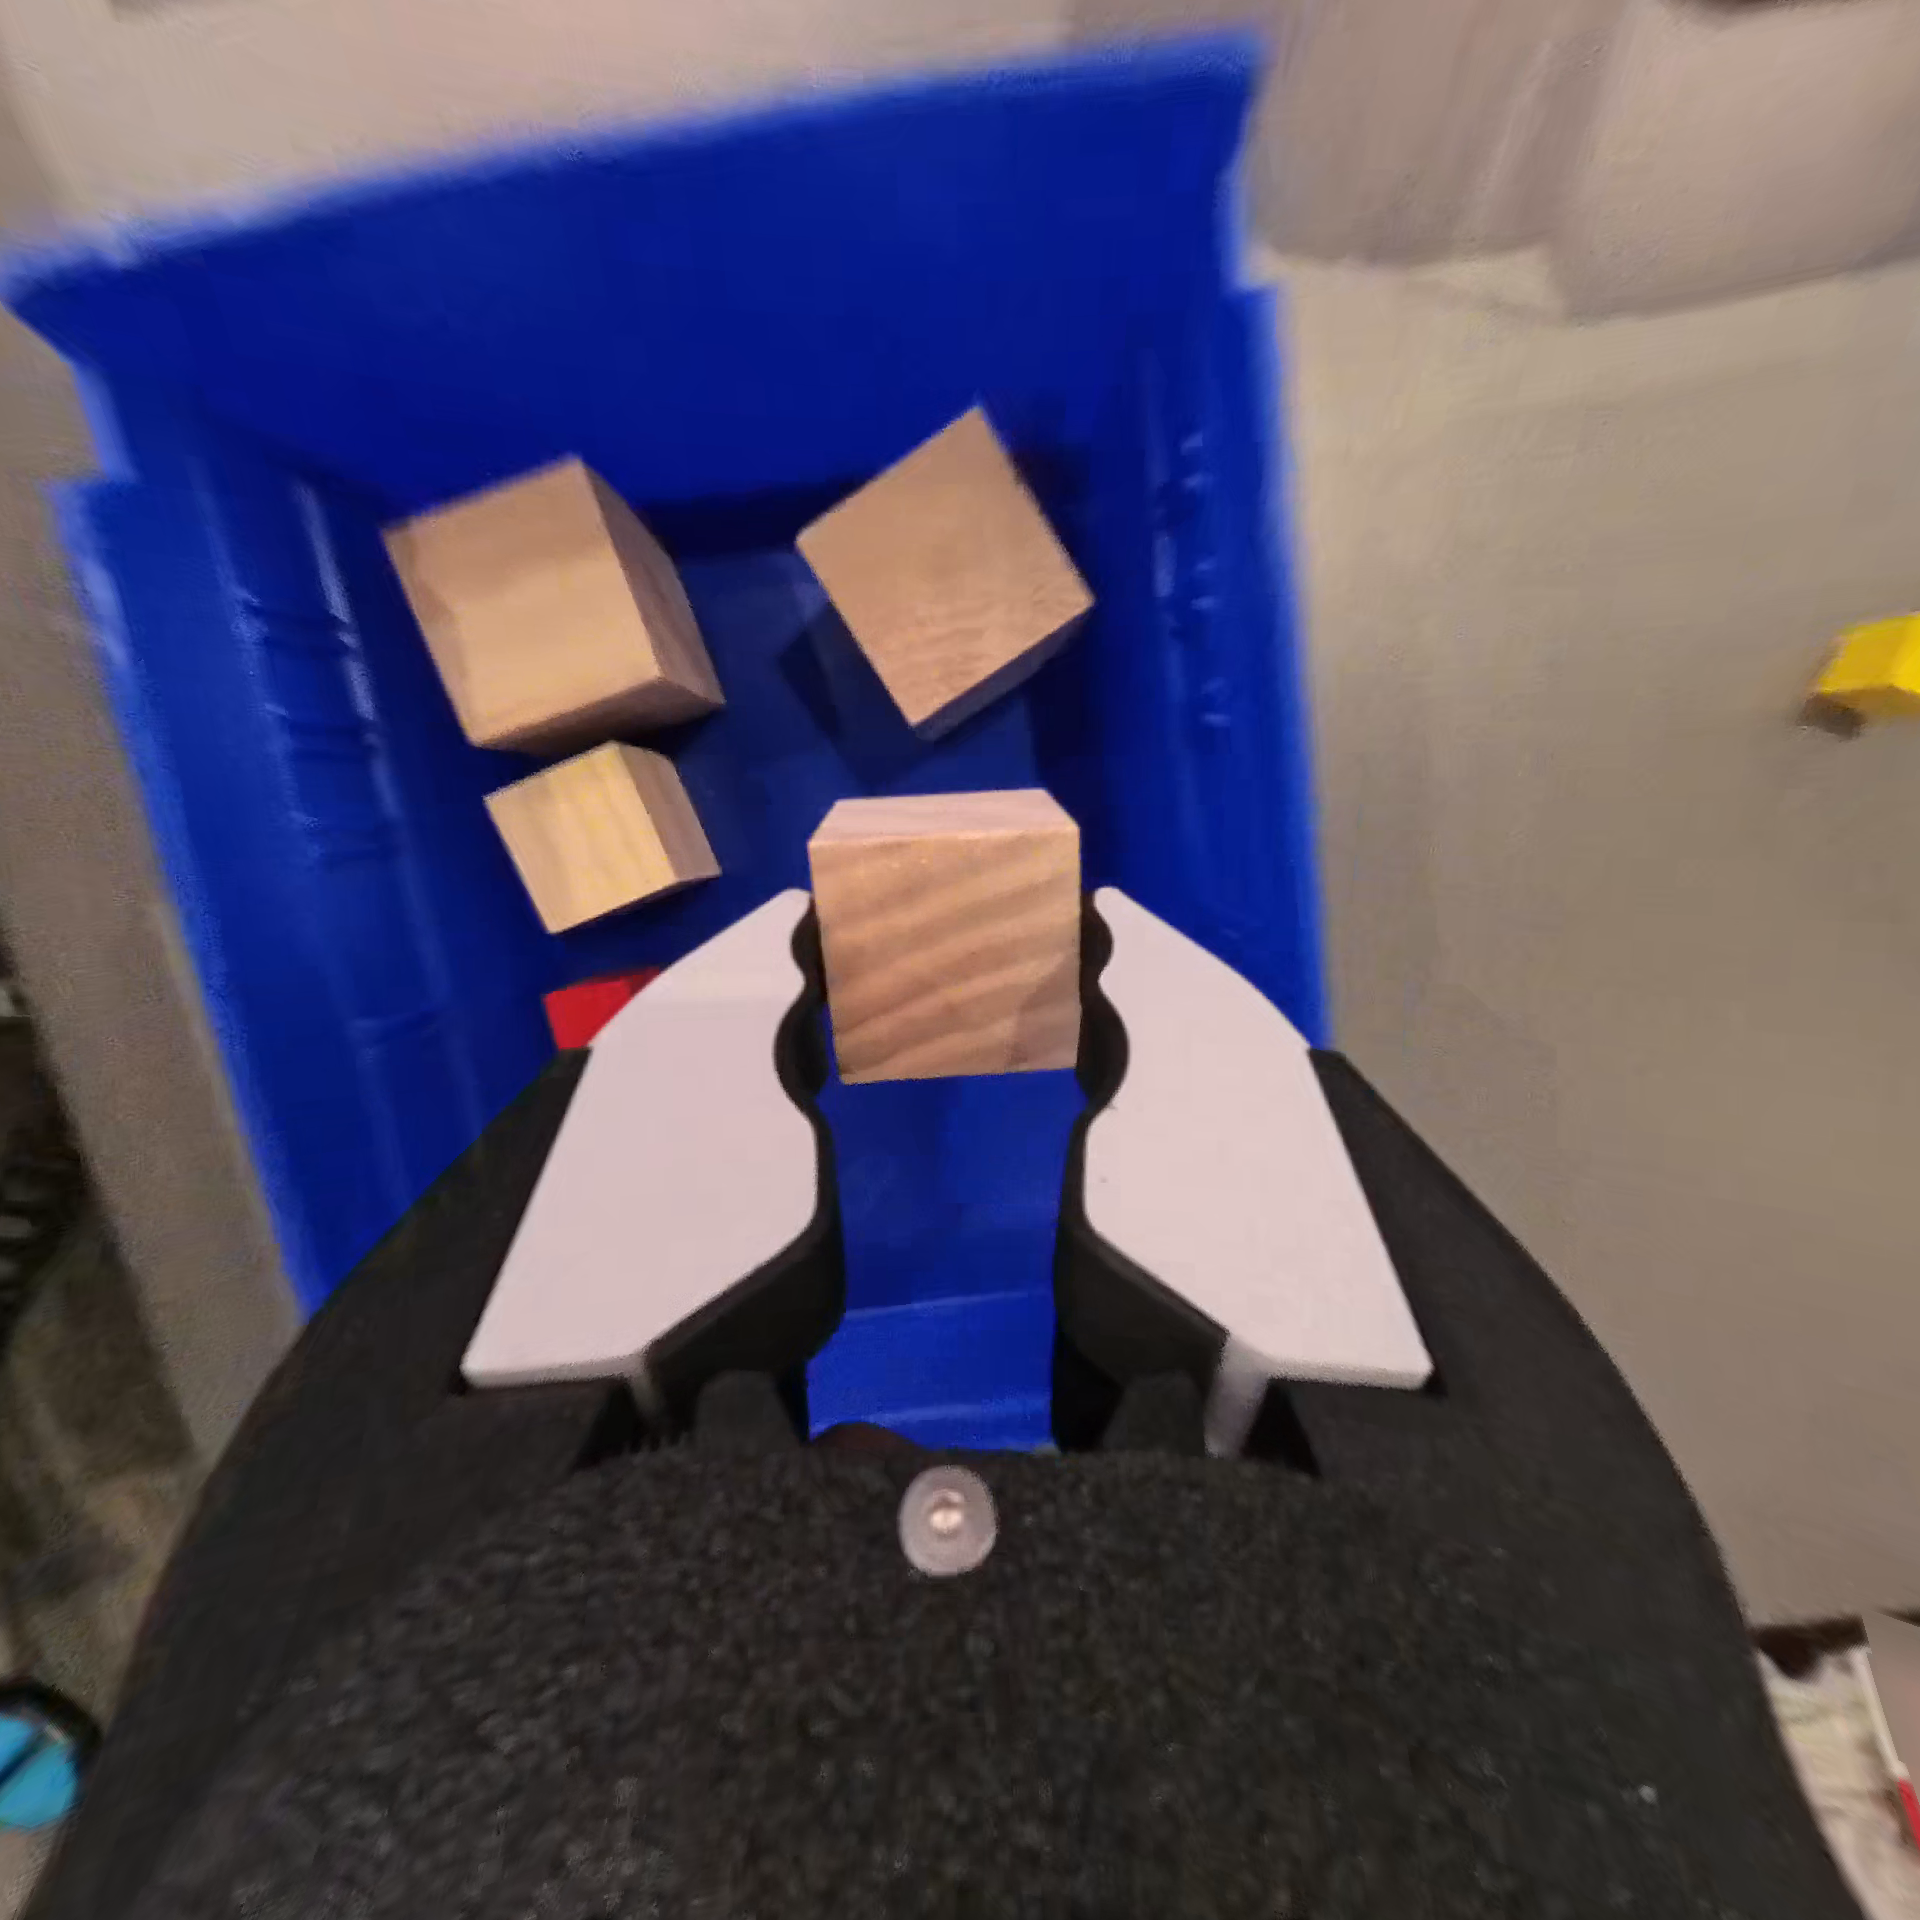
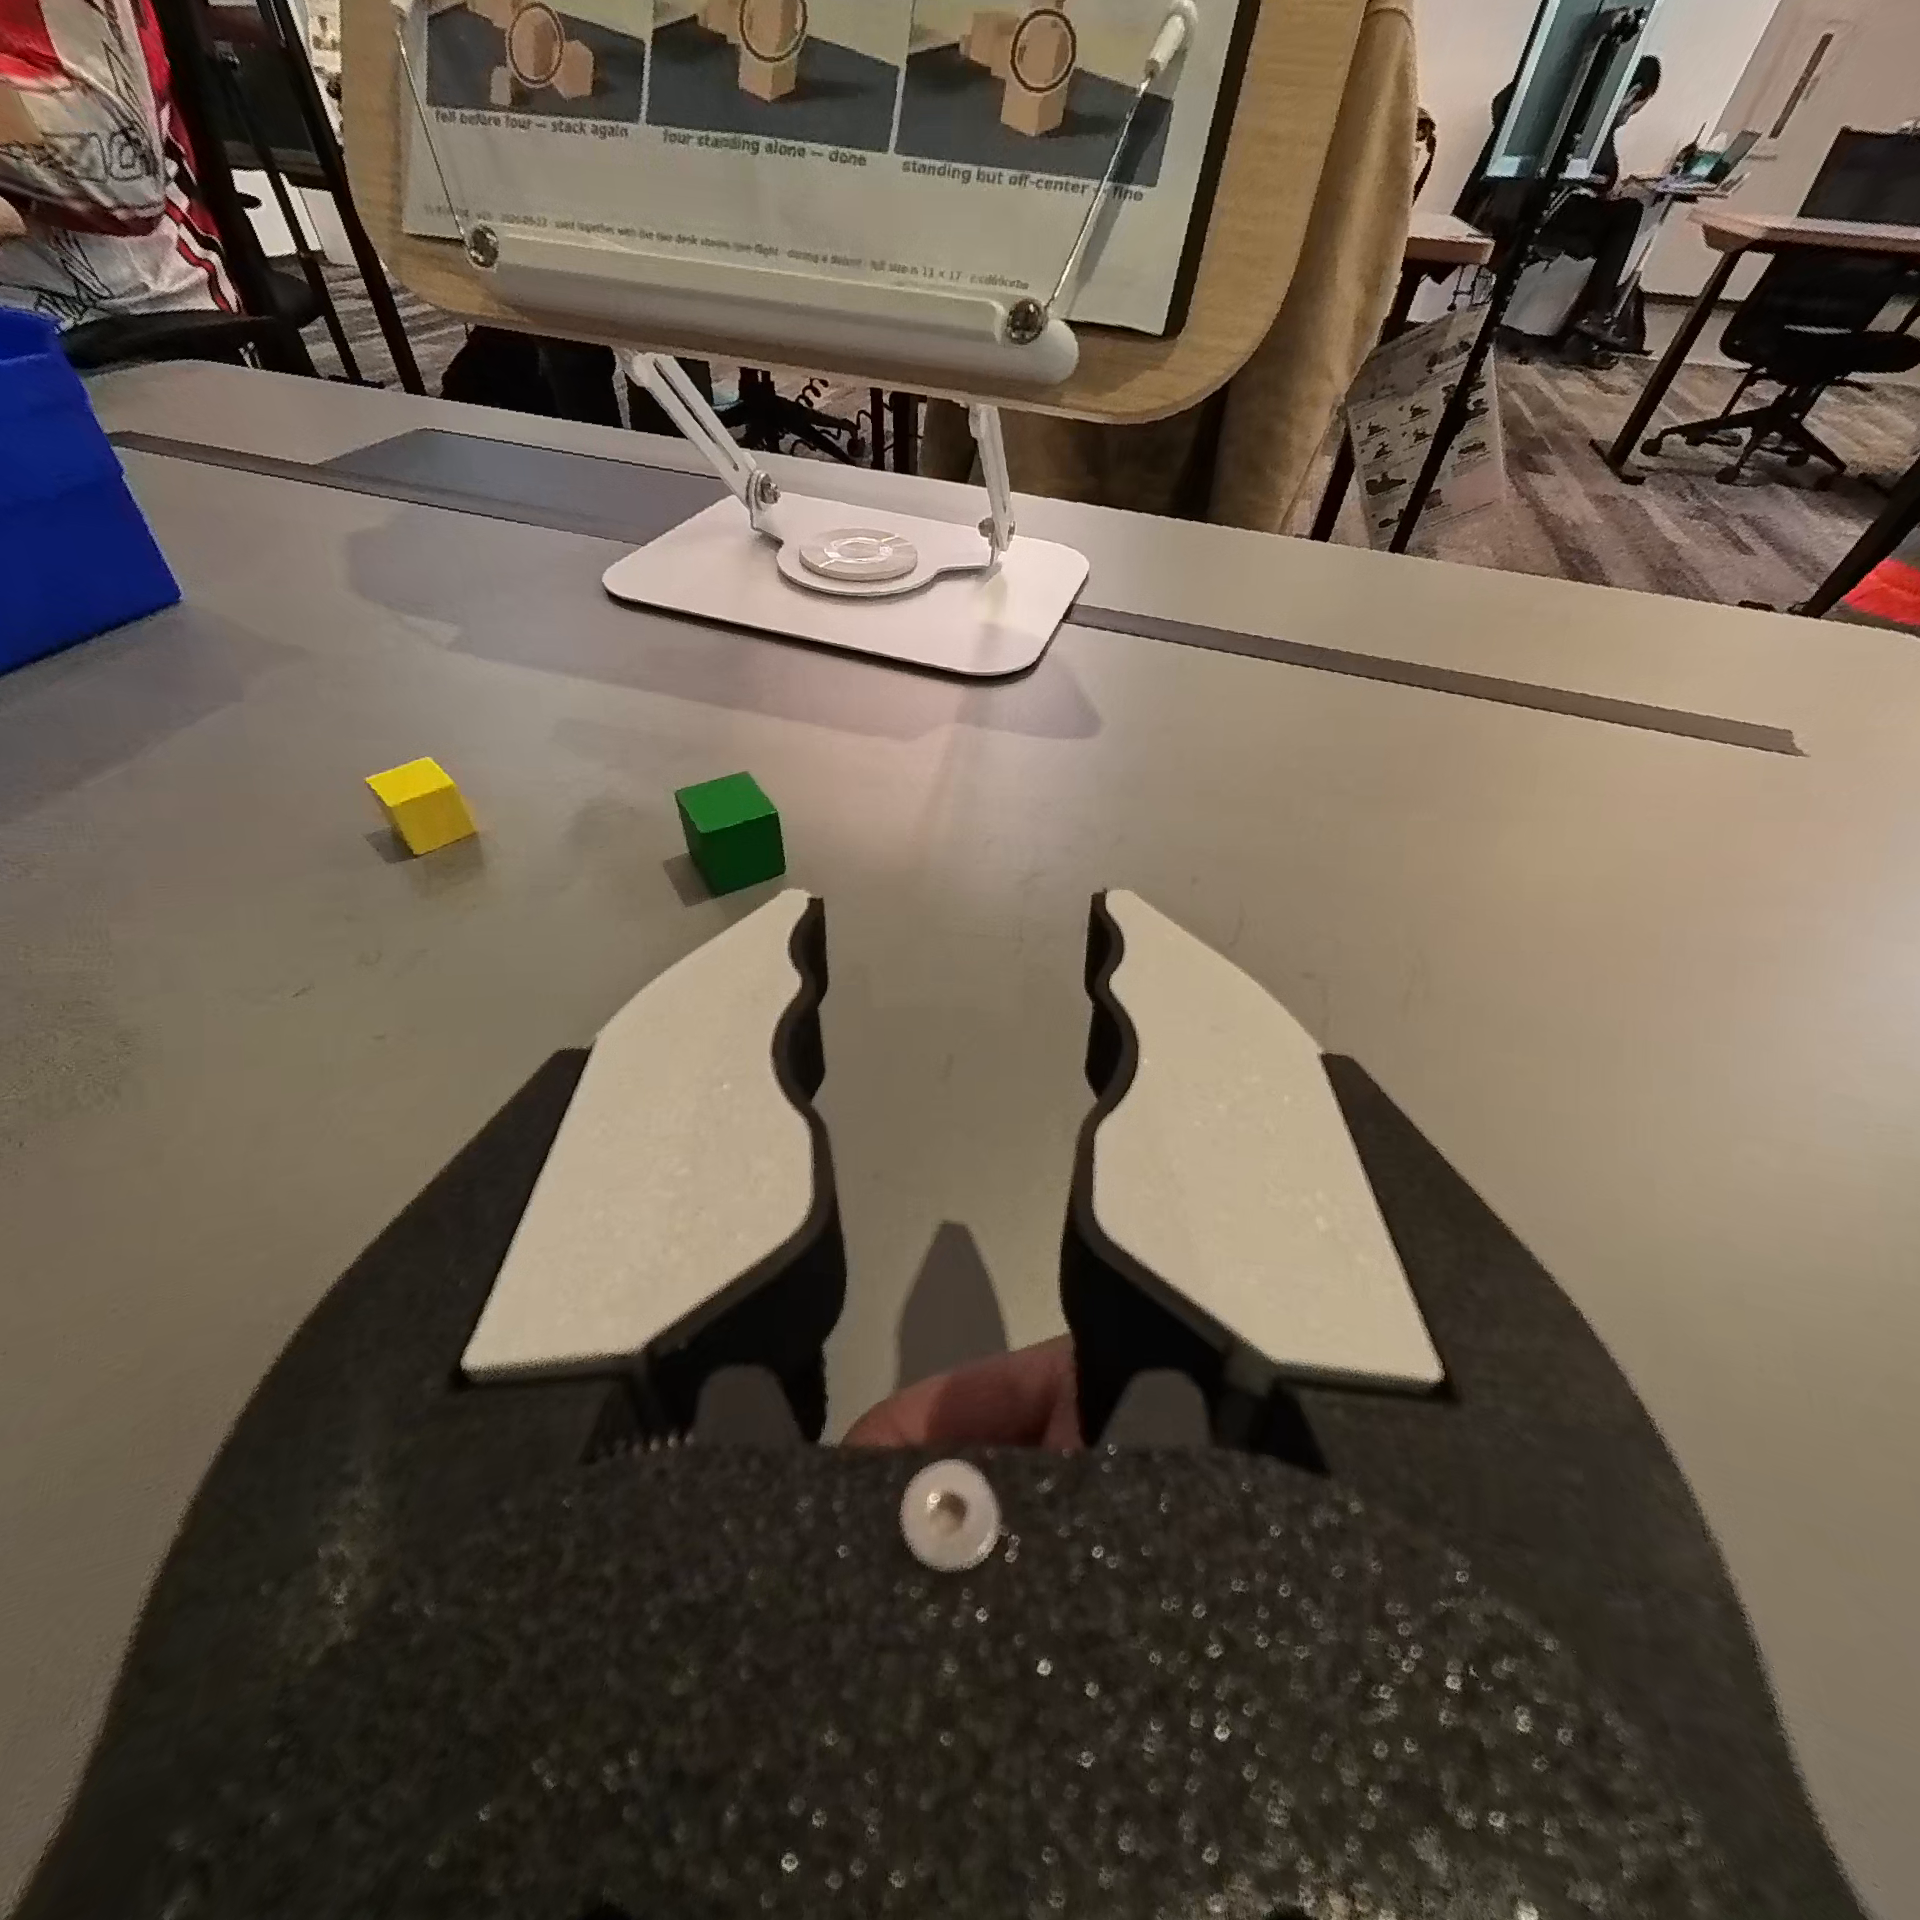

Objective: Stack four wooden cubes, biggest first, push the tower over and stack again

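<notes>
Left wrist view: the left gripper [image 1: 945, 935] clamps a wooden cube [image 1: 943, 940] between its fingertips, above the blue bin [image 1: 665, 343]. Three more wooden cubes [image 1: 551, 603] lie ahead on the bin's floor.

Right wrist view: the right gripper [image 2: 954, 914] hangs parted and empty over the grey table [image 2: 1455, 935], nearer the green cube [image 2: 729, 831] than the yellow cube [image 2: 421, 805].

Pale wooden cubes [image 1: 943, 951] with wavy grain sit against a bright blue bin [image 1: 665, 343]. On the grey desk [image 2: 1351, 883] lie a yellow cube [image 2: 424, 803] and a green cube [image 2: 730, 831].
</notes>
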The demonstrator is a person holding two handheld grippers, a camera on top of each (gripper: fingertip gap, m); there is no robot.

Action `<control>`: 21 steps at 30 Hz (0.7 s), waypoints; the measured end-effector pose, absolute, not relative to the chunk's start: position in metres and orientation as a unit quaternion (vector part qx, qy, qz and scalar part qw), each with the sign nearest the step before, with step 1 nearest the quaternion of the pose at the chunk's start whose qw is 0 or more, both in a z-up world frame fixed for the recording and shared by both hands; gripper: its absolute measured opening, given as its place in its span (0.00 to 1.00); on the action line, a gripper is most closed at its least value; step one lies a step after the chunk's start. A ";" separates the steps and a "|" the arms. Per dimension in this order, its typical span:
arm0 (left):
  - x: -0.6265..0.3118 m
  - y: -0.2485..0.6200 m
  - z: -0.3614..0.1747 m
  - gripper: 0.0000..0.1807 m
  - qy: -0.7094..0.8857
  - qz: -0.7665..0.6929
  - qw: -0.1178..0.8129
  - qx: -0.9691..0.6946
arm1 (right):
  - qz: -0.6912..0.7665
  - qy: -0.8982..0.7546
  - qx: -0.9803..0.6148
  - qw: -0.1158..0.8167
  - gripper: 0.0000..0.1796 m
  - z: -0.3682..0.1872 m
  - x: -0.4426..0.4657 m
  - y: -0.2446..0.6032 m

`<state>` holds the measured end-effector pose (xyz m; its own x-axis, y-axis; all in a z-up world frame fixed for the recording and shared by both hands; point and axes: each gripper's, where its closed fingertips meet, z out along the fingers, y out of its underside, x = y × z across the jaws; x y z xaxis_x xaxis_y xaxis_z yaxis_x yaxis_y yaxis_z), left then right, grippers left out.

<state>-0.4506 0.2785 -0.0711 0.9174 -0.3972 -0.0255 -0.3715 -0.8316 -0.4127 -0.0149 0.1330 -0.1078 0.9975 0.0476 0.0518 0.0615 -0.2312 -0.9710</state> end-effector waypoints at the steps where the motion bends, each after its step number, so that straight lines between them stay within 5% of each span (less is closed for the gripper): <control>1: -0.441 0.273 -0.050 0.25 0.220 -0.040 0.228 -0.947 | -0.005 -0.035 -0.784 0.619 0.27 -0.108 -0.015 0.133; 7: -0.339 0.209 0.005 0.25 0.362 -0.113 0.252 -0.890 | 0.000 -0.029 -0.783 0.621 0.27 -0.107 -0.014 0.132; 21: -0.243 0.166 -0.151 0.25 0.460 -0.056 0.123 -0.877 | 0.000 -0.034 -0.783 0.621 0.26 -0.107 -0.016 0.132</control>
<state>-0.2428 0.1665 -0.1512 0.5698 -0.8216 -0.0153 -0.7943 -0.5459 -0.2666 -0.0156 0.1317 -0.1073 0.9977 0.0535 0.0420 0.0531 -0.2273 -0.9724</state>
